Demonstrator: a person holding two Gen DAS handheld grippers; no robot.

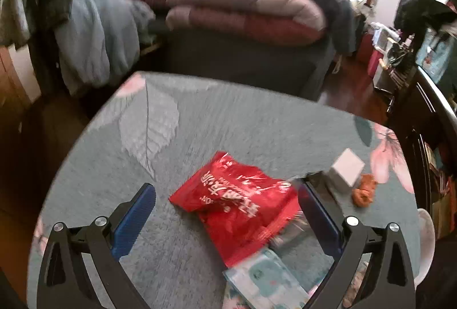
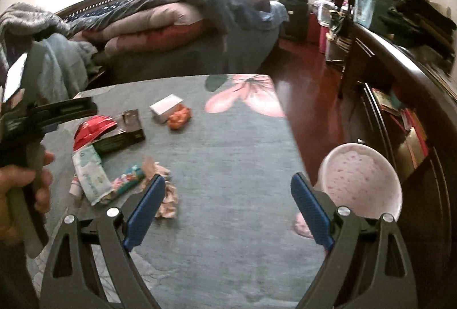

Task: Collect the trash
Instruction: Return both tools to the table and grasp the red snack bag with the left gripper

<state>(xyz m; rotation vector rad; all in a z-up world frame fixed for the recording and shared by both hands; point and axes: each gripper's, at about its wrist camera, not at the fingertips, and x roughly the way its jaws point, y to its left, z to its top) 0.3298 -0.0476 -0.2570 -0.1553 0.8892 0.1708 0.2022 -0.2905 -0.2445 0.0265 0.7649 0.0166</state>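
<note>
Looking along the left gripper (image 1: 227,204), we see its blue fingers (image 1: 134,220) spread wide and released, hanging over a grey-green cloth (image 1: 200,120) with printed leaves and pink flowers. A red bag (image 1: 237,206) lies on the cloth between the fingers; nothing presses on it. Just below it sits a pale tissue pack (image 1: 265,280). To the right, a white box (image 1: 347,170) stands beside a crumpled orange wrapper (image 1: 364,190). A bed (image 1: 242,20) piled with folded quilts fills the background.

Through the right wrist view, the right gripper (image 2: 228,204) is likewise wide open and empty above bare cloth (image 2: 228,152). At the left edge a hand (image 2: 22,194) holds the left gripper (image 2: 57,109). The trash is gathered on the left side: red bag (image 2: 91,130), dark box (image 2: 125,132), tissue pack (image 2: 91,177), a patterned wrapper (image 2: 128,180) and crumpled paper (image 2: 168,199). Farther back lie the white box (image 2: 165,107) and orange wrapper (image 2: 178,116). A pink bin (image 2: 361,180) stands on the floor off the cloth's right edge.
</note>
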